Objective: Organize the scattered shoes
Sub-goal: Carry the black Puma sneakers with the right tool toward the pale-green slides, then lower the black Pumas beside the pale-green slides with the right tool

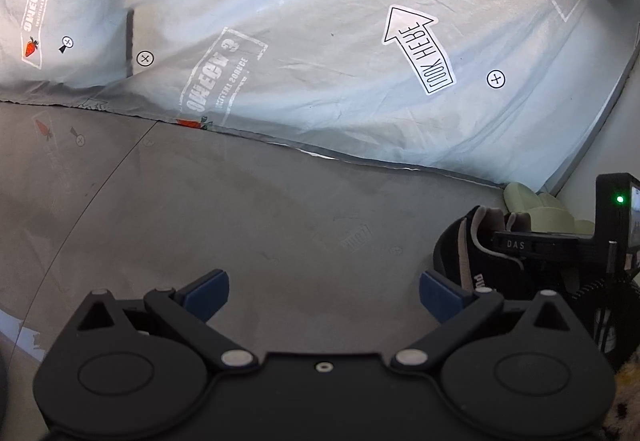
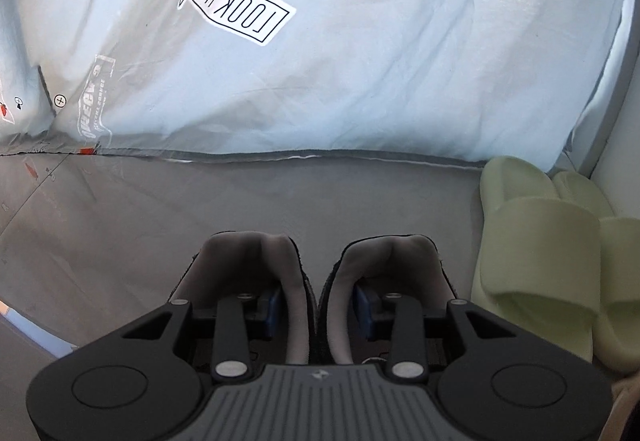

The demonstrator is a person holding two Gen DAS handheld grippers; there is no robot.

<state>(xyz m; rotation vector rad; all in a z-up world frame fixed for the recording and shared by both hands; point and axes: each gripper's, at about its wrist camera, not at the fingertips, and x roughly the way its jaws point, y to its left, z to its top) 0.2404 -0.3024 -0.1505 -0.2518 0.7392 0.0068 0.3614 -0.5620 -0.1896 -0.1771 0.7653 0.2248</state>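
The right gripper [image 2: 316, 311] pinches both soft black sneakers [image 2: 256, 281] by their inner walls; light, floppy. The left gripper [image 1: 324, 295] is wide apart, empty.

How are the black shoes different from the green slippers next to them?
The black shoes are dark with grey lining; the green slippers are pale green all over. The shoes wrap round the heel, while the slippers are open slides with one wide strap. The right gripper has a finger inside each shoe, its jaws pinching their inner sides together; nothing touches the slippers. Both are pairs, side by side near the sheet.
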